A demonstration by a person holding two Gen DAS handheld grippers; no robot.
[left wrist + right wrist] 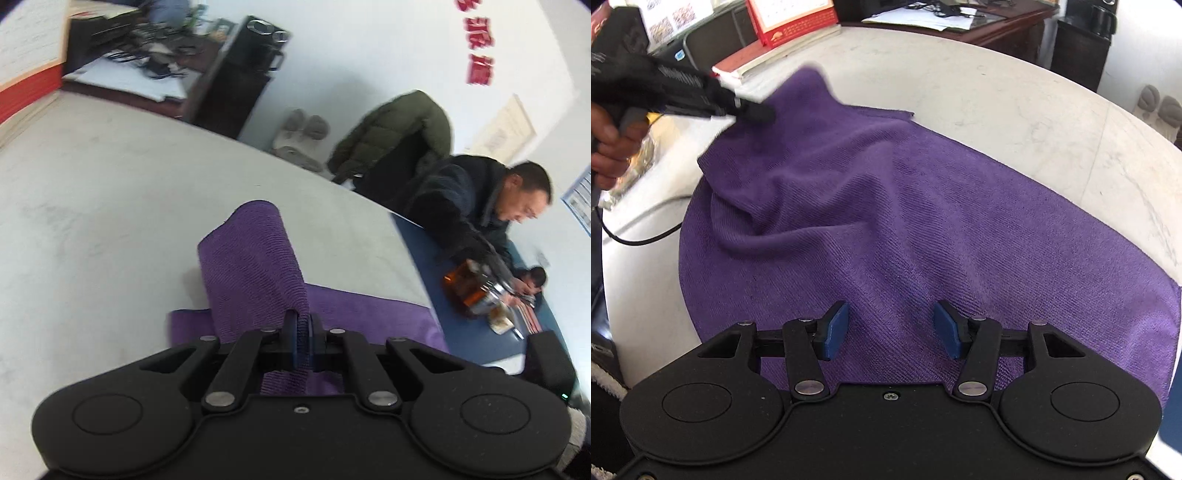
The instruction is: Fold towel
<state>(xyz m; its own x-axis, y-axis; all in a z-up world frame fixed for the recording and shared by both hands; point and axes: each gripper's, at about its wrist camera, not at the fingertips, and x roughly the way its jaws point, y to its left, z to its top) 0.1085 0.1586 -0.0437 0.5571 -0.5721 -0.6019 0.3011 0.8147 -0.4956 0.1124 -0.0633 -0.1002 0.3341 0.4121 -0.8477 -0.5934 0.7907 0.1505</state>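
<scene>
A purple towel [886, 206] lies spread on the white table [1015, 110]. My left gripper [303, 332] is shut on a pinched fold of the towel [255, 266], which rises from the table as a curled flap. In the right wrist view the left gripper [757, 110] holds the towel's far left corner lifted, a hand [605, 144] around its handle. My right gripper [891, 328] hovers over the near part of the towel, jaws open, nothing between its blue pads [836, 328].
Books and a red calendar [790, 22] stand at the table's far left edge. A foil packet [631, 173] and a black cable [639, 240] lie at the left. A person in a dark jacket [461, 210] works at a blue table [480, 332] to the right.
</scene>
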